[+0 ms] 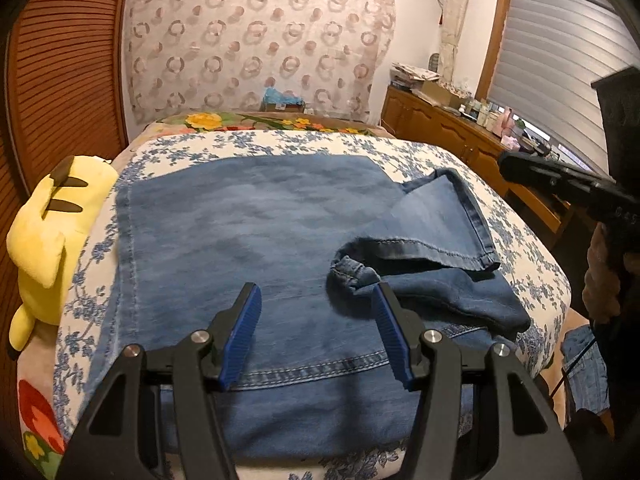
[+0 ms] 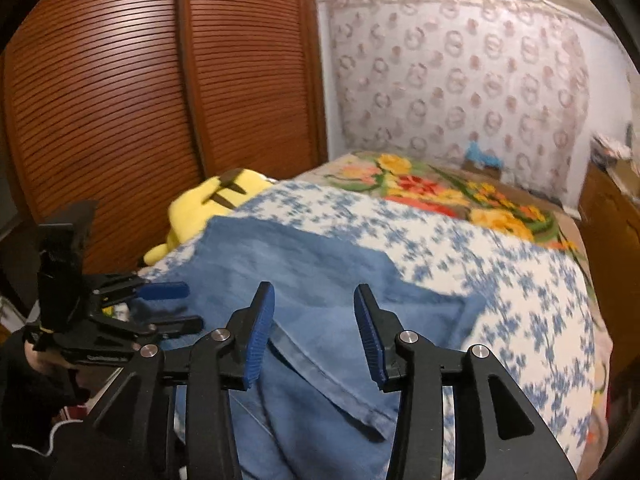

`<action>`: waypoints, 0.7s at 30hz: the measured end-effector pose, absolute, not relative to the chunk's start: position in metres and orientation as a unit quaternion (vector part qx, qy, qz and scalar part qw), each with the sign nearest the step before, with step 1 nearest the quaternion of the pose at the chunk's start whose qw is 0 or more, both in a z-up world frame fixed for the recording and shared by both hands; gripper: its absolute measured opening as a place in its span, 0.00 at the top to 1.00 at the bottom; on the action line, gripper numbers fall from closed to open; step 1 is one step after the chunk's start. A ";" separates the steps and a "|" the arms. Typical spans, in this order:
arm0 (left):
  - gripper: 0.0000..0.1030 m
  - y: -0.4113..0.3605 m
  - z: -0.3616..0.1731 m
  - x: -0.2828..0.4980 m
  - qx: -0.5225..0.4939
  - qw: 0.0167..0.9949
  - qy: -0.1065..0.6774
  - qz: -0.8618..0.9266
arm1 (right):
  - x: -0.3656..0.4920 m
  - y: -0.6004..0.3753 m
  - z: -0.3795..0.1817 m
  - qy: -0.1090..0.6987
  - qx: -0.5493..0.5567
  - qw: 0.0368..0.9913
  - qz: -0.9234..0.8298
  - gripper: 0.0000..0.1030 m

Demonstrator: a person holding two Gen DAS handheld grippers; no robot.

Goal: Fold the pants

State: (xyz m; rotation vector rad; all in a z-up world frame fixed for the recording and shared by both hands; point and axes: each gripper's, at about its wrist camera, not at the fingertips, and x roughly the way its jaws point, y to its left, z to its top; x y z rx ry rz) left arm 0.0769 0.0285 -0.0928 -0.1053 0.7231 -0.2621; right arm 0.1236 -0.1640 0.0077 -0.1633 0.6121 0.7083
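Blue denim pants (image 1: 248,224) lie spread on a bed with a blue floral cover (image 1: 520,240). One leg end (image 1: 444,216) is folded back over the right side, with a bunched hem (image 1: 352,272) near the middle. My left gripper (image 1: 316,300) is open and empty, hovering over the near part of the pants. My right gripper (image 2: 314,304) is open and empty above the pants (image 2: 304,264) in the right wrist view. The left gripper (image 2: 176,304) also shows there at the left, open. The right gripper's black body (image 1: 568,184) shows at the right edge of the left wrist view.
A yellow plush toy (image 1: 52,232) lies at the bed's left edge beside slatted wooden wardrobe doors (image 2: 120,100). A flowered blanket (image 2: 440,196) covers the far end of the bed. A wooden cabinet (image 1: 460,136) with clutter stands at the right. A patterned curtain (image 1: 256,40) hangs behind.
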 end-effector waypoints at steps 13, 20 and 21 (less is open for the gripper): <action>0.45 -0.006 -0.109 0.109 -0.022 0.913 0.377 -0.155 | 0.132 -0.217 -0.043 0.356 -0.055 0.890 0.279 0.57; 0.59 -0.012 -0.118 0.112 -0.007 0.912 0.379 -0.160 | 0.136 -0.217 -0.066 0.387 -0.036 0.877 0.283 0.57; 0.61 -0.012 -0.118 0.112 -0.006 0.911 0.379 -0.161 | 0.136 -0.216 -0.069 0.391 -0.034 0.875 0.285 0.57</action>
